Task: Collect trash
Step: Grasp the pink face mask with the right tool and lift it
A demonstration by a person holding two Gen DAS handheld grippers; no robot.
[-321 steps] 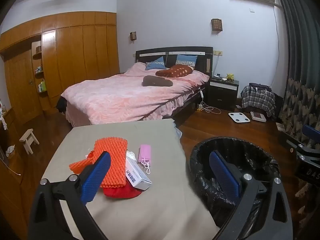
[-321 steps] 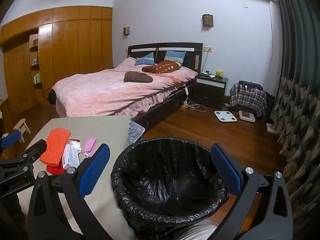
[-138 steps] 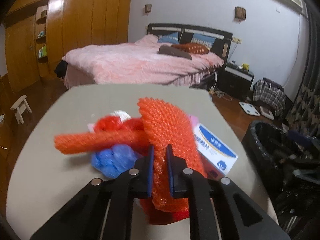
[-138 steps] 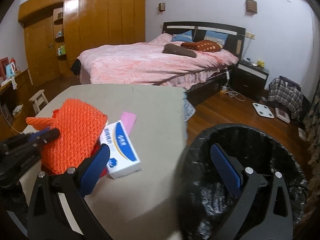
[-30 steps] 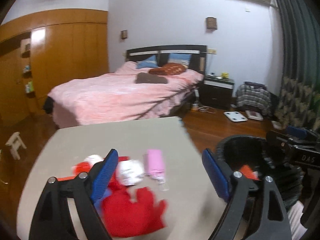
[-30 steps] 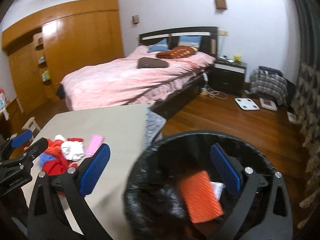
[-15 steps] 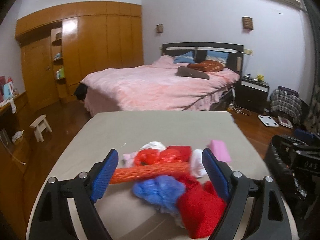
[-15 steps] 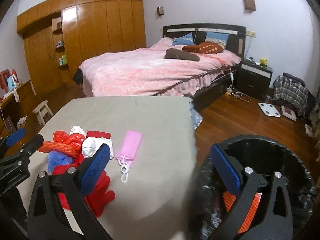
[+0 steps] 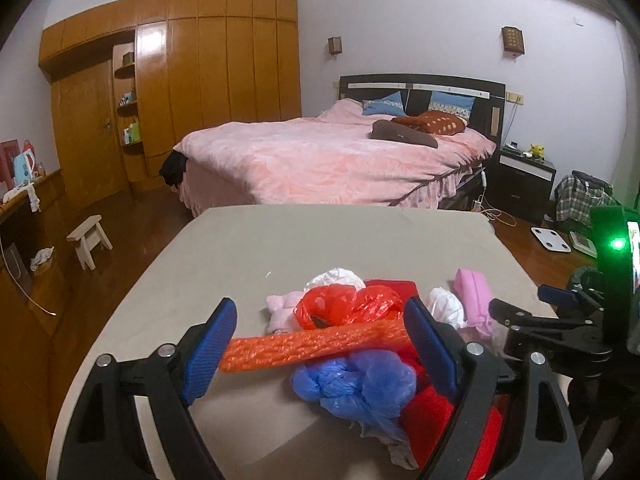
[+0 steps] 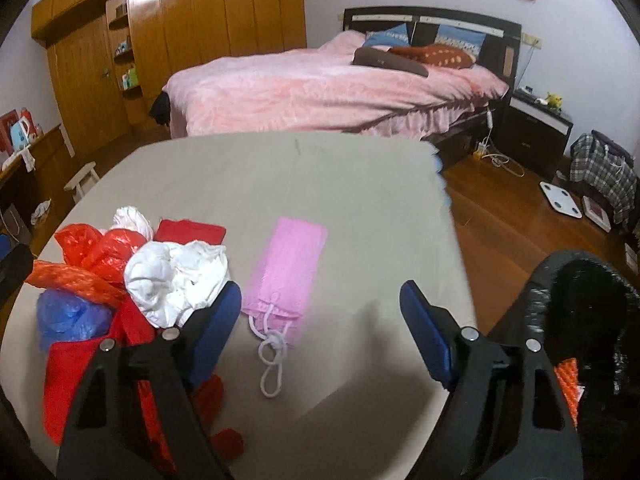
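Observation:
A trash pile lies on the beige table point(image 9: 320, 240): an orange foam net tube point(image 9: 316, 346), a red plastic bag point(image 9: 348, 304), a blue plastic bag point(image 9: 356, 384), red cloth point(image 9: 436, 412), white crumpled bags point(image 10: 176, 276) and a pink face mask point(image 10: 288, 272). My left gripper point(image 9: 320, 352) is open, its blue pads either side of the orange tube. My right gripper point(image 10: 320, 328) is open above the pink mask. The black-lined bin point(image 10: 588, 320) sits low at the right with an orange net piece point(image 10: 568, 384) inside.
A pink bed point(image 9: 332, 160) stands beyond the table. Wooden wardrobes point(image 9: 192, 92) line the left wall, with a small stool point(image 9: 90, 240) on the floor. A nightstand point(image 9: 524, 184) and a white scale point(image 9: 552, 240) are at the right.
Both grippers have moved closer to the pile. The left pads now bracket the orange tube. The right gripper has swung left from the bin to over the pink mask.

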